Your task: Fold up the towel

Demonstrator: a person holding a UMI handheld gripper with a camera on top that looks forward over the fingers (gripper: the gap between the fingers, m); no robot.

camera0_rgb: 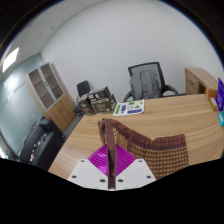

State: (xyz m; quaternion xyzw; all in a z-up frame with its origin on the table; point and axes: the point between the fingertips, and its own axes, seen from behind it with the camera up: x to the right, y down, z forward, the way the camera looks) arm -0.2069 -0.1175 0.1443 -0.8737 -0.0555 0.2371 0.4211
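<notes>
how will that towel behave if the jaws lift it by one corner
Probably floppy: the towel already lies in folds with one corner peaked up near the gripper, whose jaws look nearly closed. Likely light, so it should drape and hang. Its woven look suggests it won't slip on the table.

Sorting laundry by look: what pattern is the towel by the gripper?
The towel is brown with a fine checked weave, clearest in the gripper view, on the wooden table.
</notes>
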